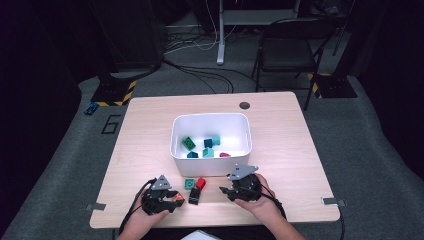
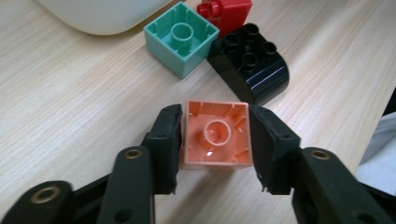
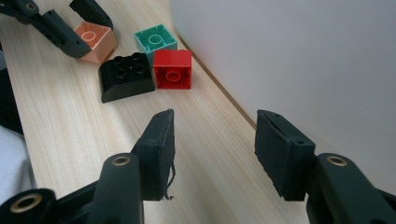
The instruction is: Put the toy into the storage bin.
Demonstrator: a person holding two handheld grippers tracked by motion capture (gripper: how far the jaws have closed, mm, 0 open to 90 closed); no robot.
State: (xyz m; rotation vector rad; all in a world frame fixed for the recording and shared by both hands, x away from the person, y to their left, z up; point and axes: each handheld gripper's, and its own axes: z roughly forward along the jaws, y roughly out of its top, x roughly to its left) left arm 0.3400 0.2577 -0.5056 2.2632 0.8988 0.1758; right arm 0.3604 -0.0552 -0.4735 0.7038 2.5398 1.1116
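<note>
Wooden table, white bin at centre. Left gripper: jaws closed on the orange block, hollow side up, squarely between the pads. Right gripper: jaws half open, empty; remaining blocks lie ahead, to their left.

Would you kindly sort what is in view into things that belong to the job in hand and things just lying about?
Belonging to the job:
- orange block, open side up, clamped between the left gripper jaws
- teal block, black block and red block beside it
- white bin holding more blocks
- right gripper, open, holding nothing

Just lying about:
- folding chair
- floor cables
</note>
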